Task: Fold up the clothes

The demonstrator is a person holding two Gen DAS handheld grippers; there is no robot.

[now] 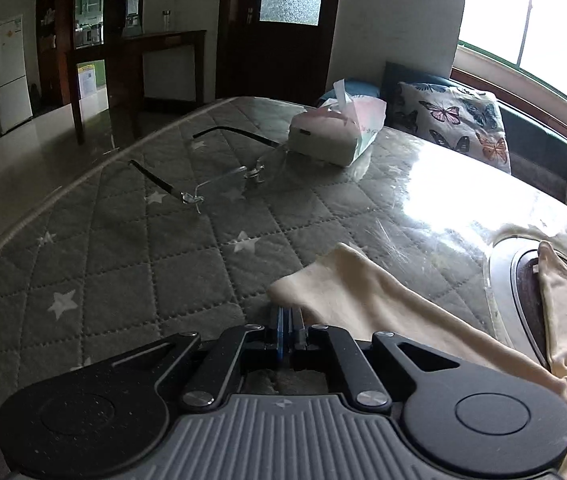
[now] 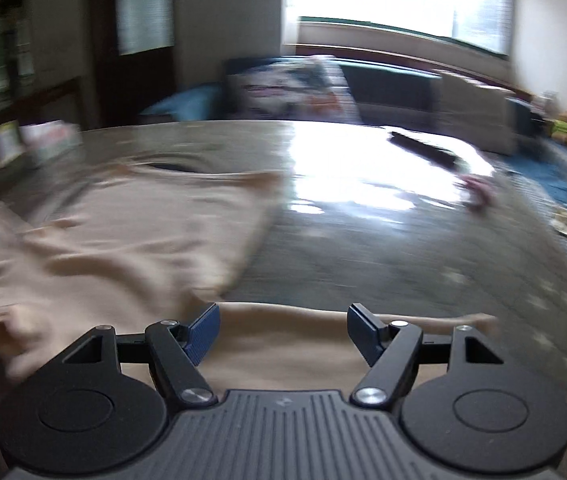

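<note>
A: The left gripper [image 1: 288, 316] has its blue pads pressed together, pinching the edge of the cream garment [image 1: 383, 300] on the quilted table [image 1: 123, 272].

B: And the right gripper [image 2: 282, 330] hangs above the garment with fingers spread wide, holding nothing. Blurry view.

A: Glasses [image 1: 219, 184] and a tissue pack [image 1: 335, 132] lie farther back.

Cream shirt [image 1: 383, 292] — grey (starred) cover [image 1: 123, 260].
</note>
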